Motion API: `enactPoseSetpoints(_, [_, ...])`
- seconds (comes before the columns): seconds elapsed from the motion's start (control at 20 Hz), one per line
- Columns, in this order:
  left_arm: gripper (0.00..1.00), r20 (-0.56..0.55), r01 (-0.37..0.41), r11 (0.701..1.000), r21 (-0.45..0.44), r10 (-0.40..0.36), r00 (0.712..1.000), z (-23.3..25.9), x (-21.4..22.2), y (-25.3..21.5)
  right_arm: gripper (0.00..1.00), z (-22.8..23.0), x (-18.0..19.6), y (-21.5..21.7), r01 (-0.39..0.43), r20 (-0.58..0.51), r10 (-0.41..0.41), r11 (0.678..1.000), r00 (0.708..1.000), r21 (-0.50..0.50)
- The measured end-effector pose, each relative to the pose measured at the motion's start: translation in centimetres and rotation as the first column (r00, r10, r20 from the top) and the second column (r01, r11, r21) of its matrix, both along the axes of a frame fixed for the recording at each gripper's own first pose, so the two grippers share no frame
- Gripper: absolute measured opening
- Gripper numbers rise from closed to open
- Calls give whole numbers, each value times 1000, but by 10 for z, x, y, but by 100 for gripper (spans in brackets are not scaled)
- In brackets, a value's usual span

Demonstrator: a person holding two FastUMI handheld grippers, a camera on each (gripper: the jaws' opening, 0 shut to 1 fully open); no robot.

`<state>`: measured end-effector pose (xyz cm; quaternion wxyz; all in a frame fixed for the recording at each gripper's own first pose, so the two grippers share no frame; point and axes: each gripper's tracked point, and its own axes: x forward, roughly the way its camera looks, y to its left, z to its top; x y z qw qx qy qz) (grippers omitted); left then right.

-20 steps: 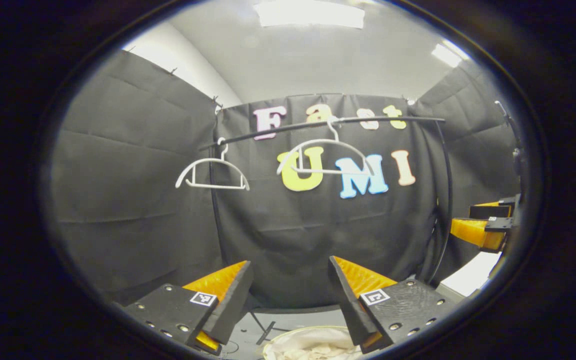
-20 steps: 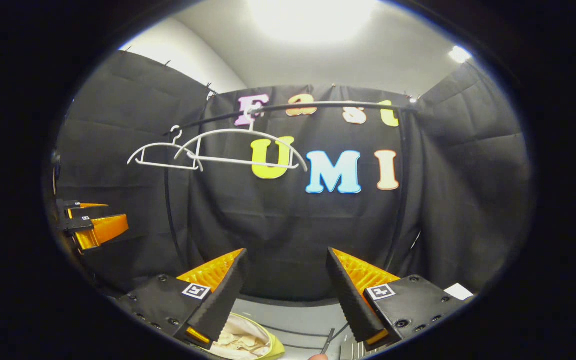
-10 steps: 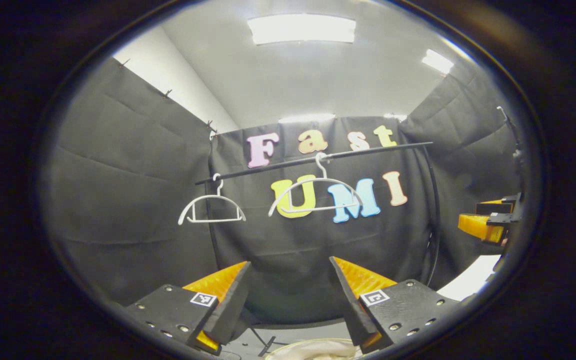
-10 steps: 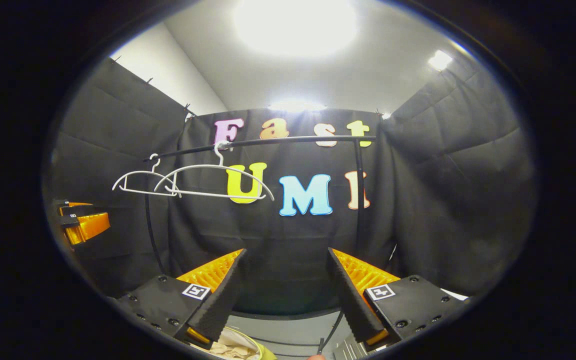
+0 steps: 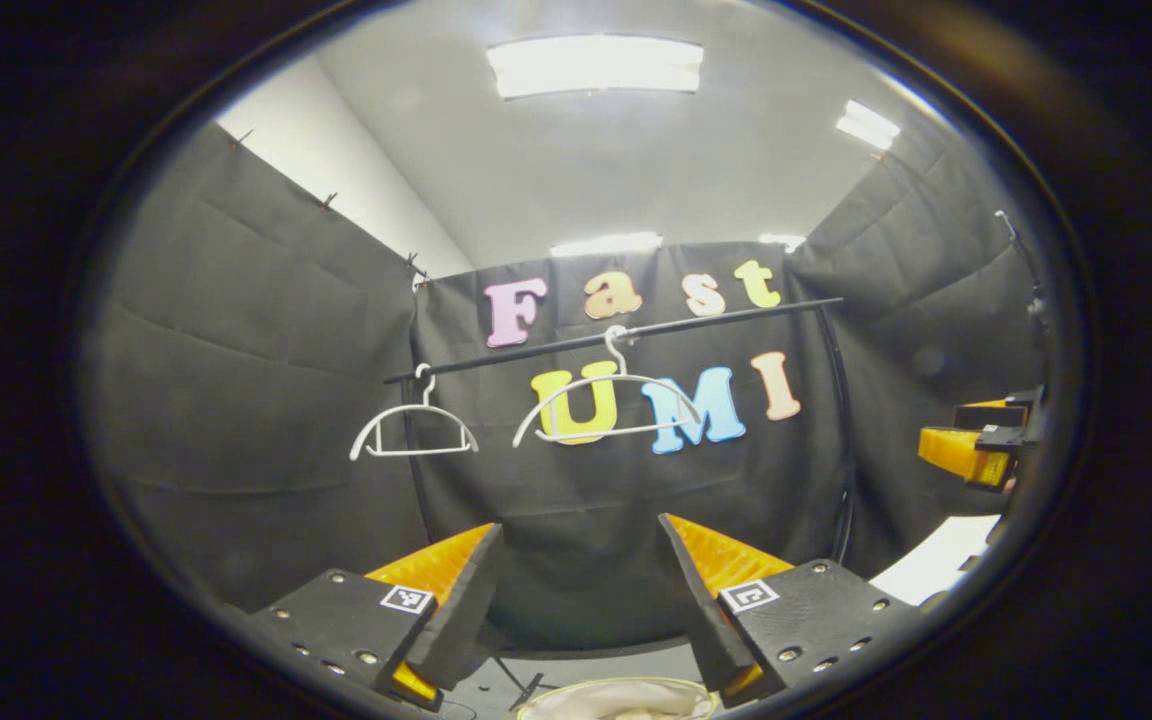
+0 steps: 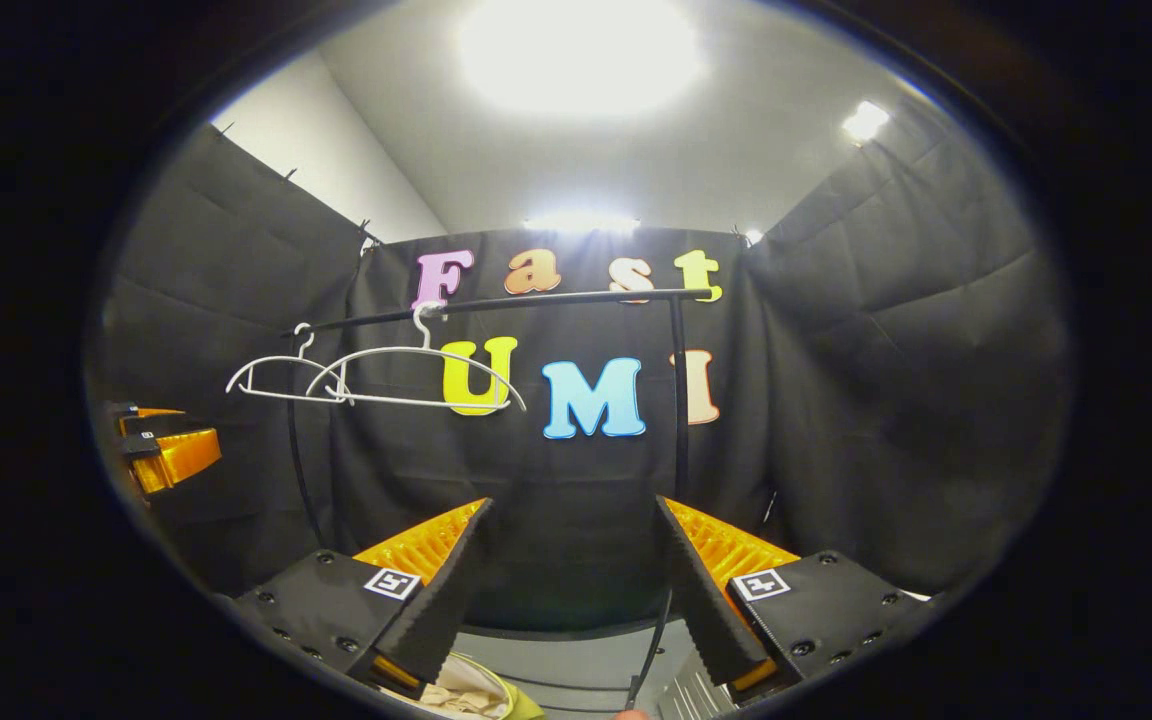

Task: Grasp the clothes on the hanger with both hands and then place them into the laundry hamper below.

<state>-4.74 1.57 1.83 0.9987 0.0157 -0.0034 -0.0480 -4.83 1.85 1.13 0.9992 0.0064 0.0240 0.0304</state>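
Two bare white hangers (image 5: 414, 430) (image 5: 604, 405) hang on a black rail (image 5: 626, 333); the right gripper view has the same hangers (image 6: 281, 375) (image 6: 414, 375) under the rail (image 6: 506, 300). Pale clothes (image 5: 621, 702) lie in a hamper with a yellow-green rim (image 5: 536, 700) at the bottom edge, also seen as cloth (image 6: 456, 695) low in the right gripper view. My left gripper (image 5: 581, 535) is open and holds nothing. My right gripper (image 6: 571, 510) is open and holds nothing. Each gripper shows at the side of the other's view: the right one (image 5: 976, 445), the left one (image 6: 161, 450).
Black cloth walls close the booth on three sides. The rack's curved black posts (image 5: 841, 440) (image 6: 678, 400) drop to a grey floor (image 6: 576, 665). A white surface (image 5: 936, 560) lies at the right of the left gripper view.
Both grippers have pulled back and tilted upward: the rail and hangers sit lower and smaller in both views, and less of the hamper shows. Both have stayed open.
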Motion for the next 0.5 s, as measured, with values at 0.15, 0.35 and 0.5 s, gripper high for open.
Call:
enactPoseSetpoints(0.15, [89, 2, -13, 1000, -9, 13, 1000, 2, -10, 3, 98, 1, -6, -2, -5, -4, 5, 1000, 1000, -6])
enactPoseSetpoints(0.35, [89, -8, -28, 1000, -7, 28, 1000, -1, -17, 6, 97, 3, -12, -3, -6, -1, 6, 1000, 1000, -4])
enactPoseSetpoints(0.5, [89, -9, -32, 999, -5, 32, 999, -1, -19, 7, 98, 3, -17, -2, -8, -5, 8, 1000, 1000, -4])
